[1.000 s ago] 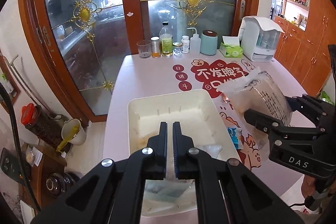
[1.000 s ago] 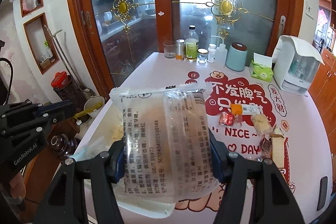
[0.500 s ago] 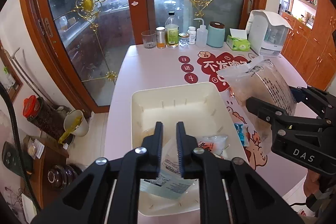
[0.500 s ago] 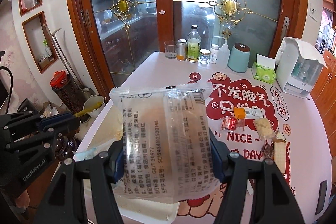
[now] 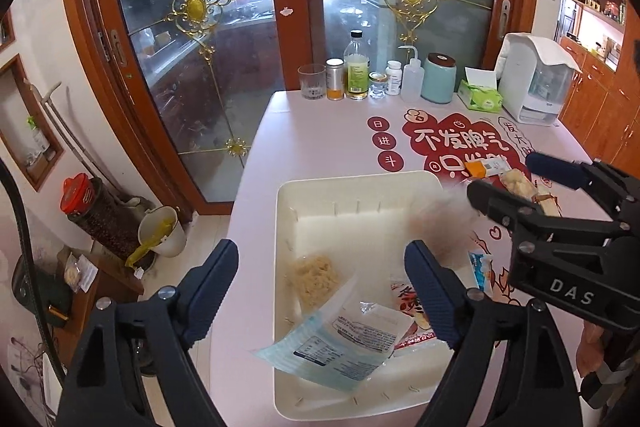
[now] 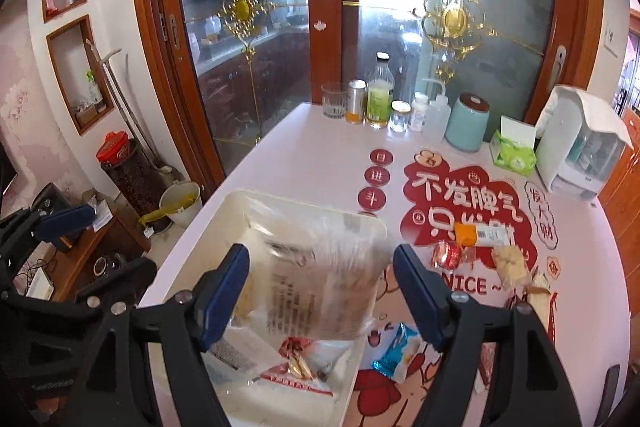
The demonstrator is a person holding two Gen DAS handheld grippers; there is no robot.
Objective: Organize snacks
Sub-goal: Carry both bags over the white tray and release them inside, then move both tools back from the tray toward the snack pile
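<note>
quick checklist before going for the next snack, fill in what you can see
1. Right hand-held gripper free of the clear bag: ok, open; the blurred bag is dropping over the tray.
2. Left hand-held gripper empty: ok, open.
3. White tray has room: ok, far half bare.
4. Bag settled inside the tray: cannot tell, blurred.
5. Blue packet within reach: ok, on the table beside the tray.
6. Blue-edged pouch fully inside: not ok, corner overhangs the tray's left rim.
</note>
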